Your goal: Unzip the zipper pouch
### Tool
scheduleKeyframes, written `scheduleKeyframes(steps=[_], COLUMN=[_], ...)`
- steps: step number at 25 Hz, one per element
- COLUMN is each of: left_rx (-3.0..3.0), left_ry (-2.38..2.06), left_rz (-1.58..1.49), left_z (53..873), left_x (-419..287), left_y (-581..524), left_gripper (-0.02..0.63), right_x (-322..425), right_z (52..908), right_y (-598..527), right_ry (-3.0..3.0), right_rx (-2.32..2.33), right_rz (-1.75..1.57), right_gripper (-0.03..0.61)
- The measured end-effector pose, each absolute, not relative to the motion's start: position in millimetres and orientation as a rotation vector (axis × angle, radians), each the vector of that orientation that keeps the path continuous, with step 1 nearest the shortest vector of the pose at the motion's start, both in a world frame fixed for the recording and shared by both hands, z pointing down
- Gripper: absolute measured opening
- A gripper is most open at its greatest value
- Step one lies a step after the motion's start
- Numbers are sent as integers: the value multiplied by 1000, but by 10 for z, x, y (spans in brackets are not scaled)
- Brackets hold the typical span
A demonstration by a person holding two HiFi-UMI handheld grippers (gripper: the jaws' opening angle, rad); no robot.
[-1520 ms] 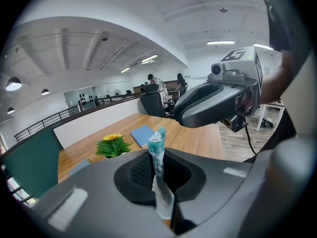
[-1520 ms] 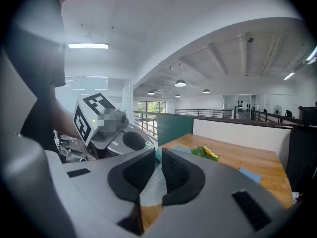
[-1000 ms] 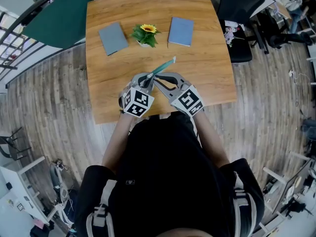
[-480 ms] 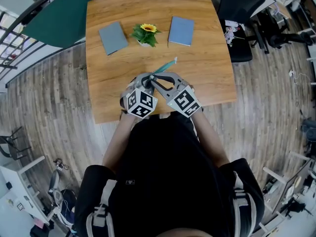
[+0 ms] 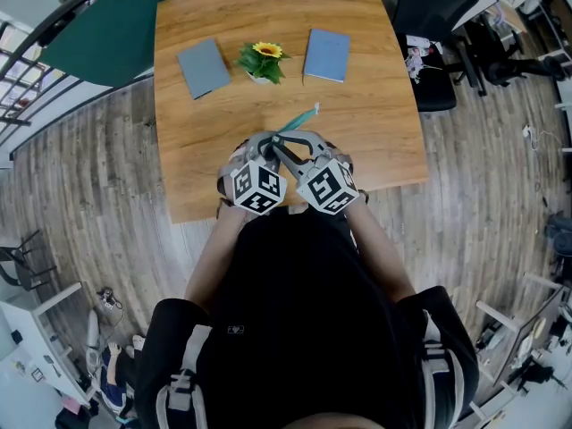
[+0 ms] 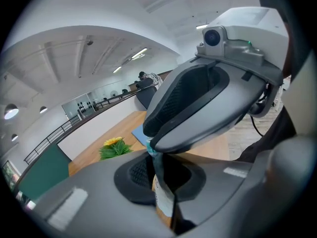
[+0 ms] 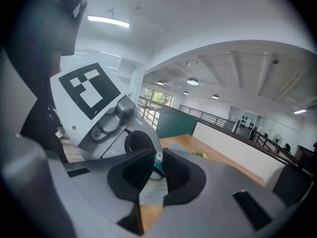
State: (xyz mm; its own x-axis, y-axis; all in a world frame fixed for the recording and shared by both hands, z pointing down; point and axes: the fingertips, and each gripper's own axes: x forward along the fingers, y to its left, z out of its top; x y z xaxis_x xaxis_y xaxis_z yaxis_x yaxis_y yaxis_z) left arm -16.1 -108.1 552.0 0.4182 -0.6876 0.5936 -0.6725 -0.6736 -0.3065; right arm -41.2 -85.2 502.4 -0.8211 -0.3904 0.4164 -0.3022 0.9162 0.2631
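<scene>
Two hand-held grippers, close together over the near edge of the light wooden surface [image 5: 375, 123], their marker cubes [image 5: 255, 187] covering most of what they hold. Slim teal zipper pouch [image 5: 302, 115]: gripped between them, only its far tip showing in the head view. Left gripper [image 5: 263, 147]: jaws clamped on the pouch's edge by a white label [image 6: 162, 197]. Right gripper [image 5: 290, 148]: jaws narrow, just been easing apart, pads on a small teal-and-white part; whether it is the zipper pull cannot be told. Beyond: two flat grey-blue notebooks [image 5: 204, 68] [image 5: 328, 56], small potted sunflower [image 5: 262, 63] between them
</scene>
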Motion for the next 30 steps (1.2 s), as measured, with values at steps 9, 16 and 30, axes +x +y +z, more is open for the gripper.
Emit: scheduleKeyframes(steps=[9,16,30], left_rx=[-2620,-2619,-2569], left_ry=[1258,1264,1265], left_rz=[-1106,-1110,-1141], left_z=[5524,5547,5566], left_x=[-177,-206,-245], left_y=[-1090,-1095,-1103], left_gripper=[5,5,5], right_x=[-386,-356,-311], right_z=[4982,4955,4982], right_y=[-866,-912,-964], right_ry=[-2635,-2639,-2631], right_rx=[501,532,569], right_rz=[-194,-188,-172], right_gripper=[28,12,21])
